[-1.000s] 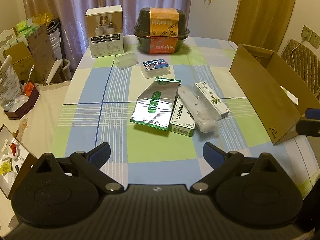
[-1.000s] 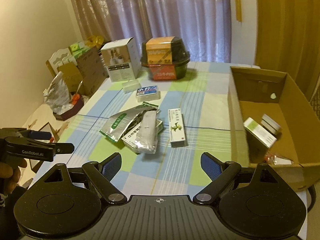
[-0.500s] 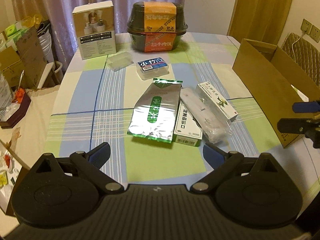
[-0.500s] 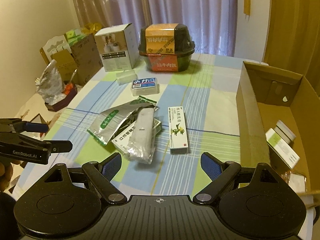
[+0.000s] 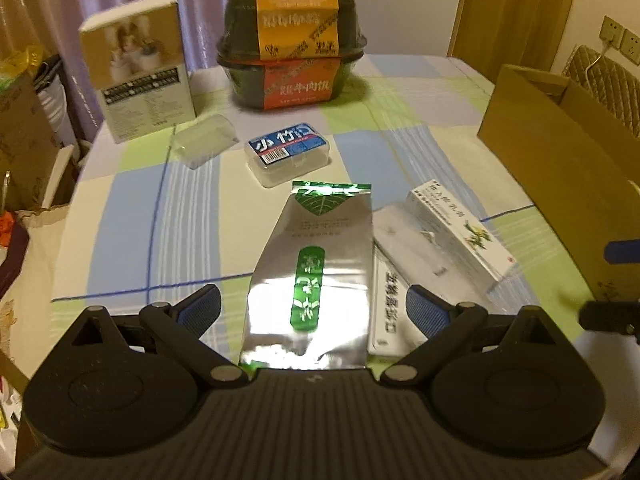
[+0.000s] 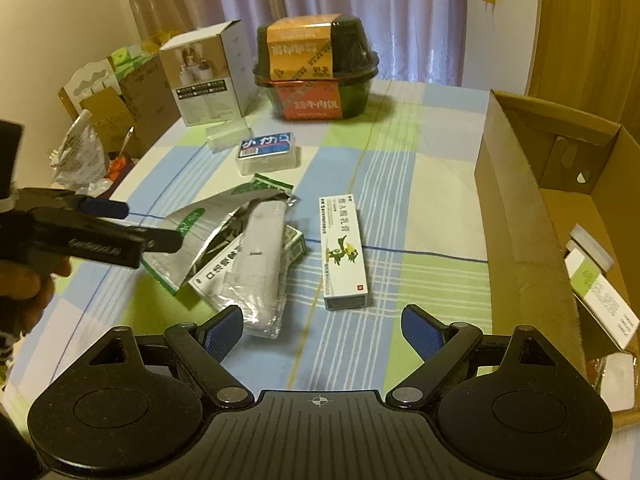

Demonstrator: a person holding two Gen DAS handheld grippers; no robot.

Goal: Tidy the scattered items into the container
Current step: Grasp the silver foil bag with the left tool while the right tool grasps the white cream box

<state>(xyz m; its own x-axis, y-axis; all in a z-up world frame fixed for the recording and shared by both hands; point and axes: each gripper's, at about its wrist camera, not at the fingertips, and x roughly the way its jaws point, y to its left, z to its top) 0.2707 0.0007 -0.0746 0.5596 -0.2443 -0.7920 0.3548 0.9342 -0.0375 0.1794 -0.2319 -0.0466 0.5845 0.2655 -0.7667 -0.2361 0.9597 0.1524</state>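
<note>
Left gripper [image 5: 313,307] is held wide open, silver tea pouch [image 5: 312,276] framed between fingers. Right gripper [image 6: 322,327] is spread wide; ointment box [image 6: 346,252] is seen at 12 o'clock.

Read 小竹 in white on the blue label of the clear plastic case [image 5: 289,153]. Behind that case, made out 牛肉饭 on the red band of the dark bowl [image 5: 291,44]. Nearer than the case, found 口 on the white medicine box [image 5: 390,308]; other print too blurred.

light: dim warm indoor, yellowish cast | glare: silver foil pouch [image 5: 310,276] hot spot near 6 o'clock | blur: motion smear esp. left view, text soft | distortion: fisheye bend + dark vignette at corners
</note>
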